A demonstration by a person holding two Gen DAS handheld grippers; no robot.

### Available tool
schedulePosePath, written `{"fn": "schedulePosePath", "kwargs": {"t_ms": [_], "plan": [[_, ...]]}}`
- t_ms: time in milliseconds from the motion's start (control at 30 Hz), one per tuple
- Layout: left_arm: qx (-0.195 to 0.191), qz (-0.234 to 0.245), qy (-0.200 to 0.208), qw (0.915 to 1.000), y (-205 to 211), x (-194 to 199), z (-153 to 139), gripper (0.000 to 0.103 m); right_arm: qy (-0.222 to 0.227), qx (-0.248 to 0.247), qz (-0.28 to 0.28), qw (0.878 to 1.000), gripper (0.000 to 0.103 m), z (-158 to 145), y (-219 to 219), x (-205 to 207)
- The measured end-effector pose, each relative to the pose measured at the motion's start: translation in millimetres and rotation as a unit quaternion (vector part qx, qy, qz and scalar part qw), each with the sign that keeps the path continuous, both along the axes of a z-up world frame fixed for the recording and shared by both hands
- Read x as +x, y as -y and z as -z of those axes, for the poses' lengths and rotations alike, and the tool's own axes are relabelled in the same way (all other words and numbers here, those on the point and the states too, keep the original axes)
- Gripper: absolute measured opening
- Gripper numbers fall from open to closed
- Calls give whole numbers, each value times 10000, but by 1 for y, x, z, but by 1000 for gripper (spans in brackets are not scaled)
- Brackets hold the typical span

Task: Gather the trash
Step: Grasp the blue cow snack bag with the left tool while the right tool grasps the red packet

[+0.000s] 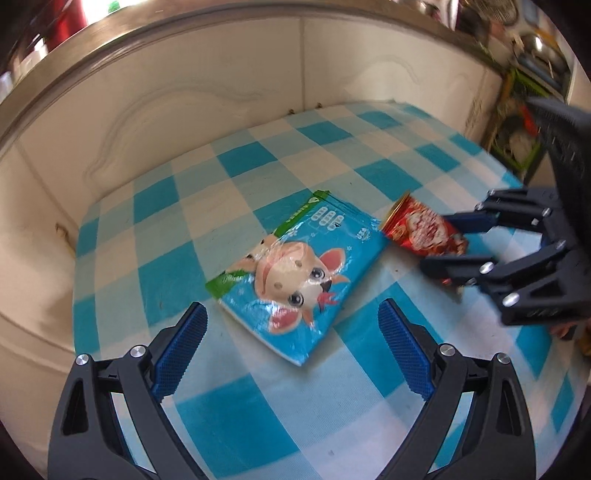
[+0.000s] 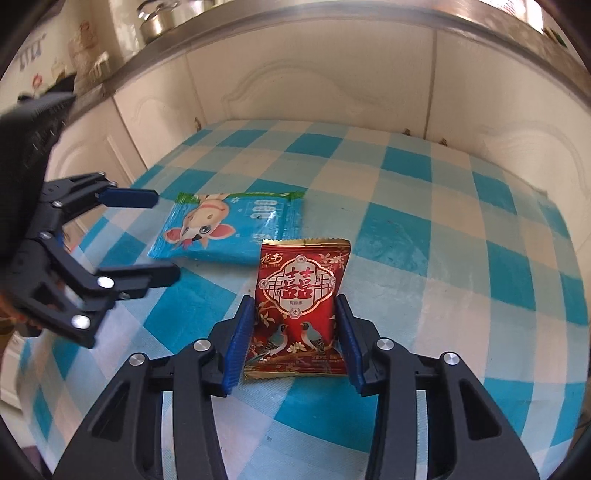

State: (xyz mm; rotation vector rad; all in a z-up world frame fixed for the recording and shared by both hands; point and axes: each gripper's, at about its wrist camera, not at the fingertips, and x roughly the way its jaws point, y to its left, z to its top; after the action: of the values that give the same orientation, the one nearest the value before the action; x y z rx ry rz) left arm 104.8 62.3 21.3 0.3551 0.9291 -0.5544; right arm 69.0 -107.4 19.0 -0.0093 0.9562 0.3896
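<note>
A red snack packet (image 2: 300,295) with two birds printed on it lies on the blue-and-white checked tablecloth (image 2: 424,229). My right gripper (image 2: 295,306) has a blue pad against each long side of it and is shut on it. A blue packet with a cartoon cow (image 1: 295,273) lies flat just left of the red one. My left gripper (image 1: 291,321) hovers over the blue packet's near edge, open wide and touching nothing. In the left wrist view the right gripper (image 1: 437,242) reaches in from the right around the red packet (image 1: 421,229).
Cream cabinet doors (image 2: 295,92) rise right behind the table's far edge, under a steel counter edge (image 2: 332,22) with pots. A cluttered green rack (image 1: 517,122) stands past the table's right corner. The checked cloth to the right of the red packet is bare.
</note>
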Motion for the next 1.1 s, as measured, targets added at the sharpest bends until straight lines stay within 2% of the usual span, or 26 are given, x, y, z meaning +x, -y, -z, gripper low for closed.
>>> {"fn": "schedulePosePath", "kwargs": {"t_ms": [133, 333, 633, 900, 1000, 1067, 1100], "plan": [[376, 446, 98, 9983, 17, 9, 2, 94, -73, 375, 193, 9991, 45, 0, 17, 0], [600, 844, -148, 9945, 33, 27, 11, 95, -95, 648, 302, 9974, 45, 0, 26, -1], [217, 812, -642, 9944, 33, 57, 17, 95, -184, 1075, 409, 9932, 45, 1, 39, -1], [41, 538, -482, 9974, 39, 58, 18, 94, -236, 1316, 418, 9901, 46, 3, 46, 0], [-17, 413, -411, 9983, 40, 53, 16, 86, -243, 1353, 423, 9896, 46, 3, 47, 1], [-34, 338, -372, 9987, 42, 47, 14, 74, -244, 1356, 424, 9896, 46, 3, 47, 1], [-52, 259, -380, 9989, 42, 46, 14, 73, -243, 1358, 426, 9895, 46, 3, 47, 1]]}}
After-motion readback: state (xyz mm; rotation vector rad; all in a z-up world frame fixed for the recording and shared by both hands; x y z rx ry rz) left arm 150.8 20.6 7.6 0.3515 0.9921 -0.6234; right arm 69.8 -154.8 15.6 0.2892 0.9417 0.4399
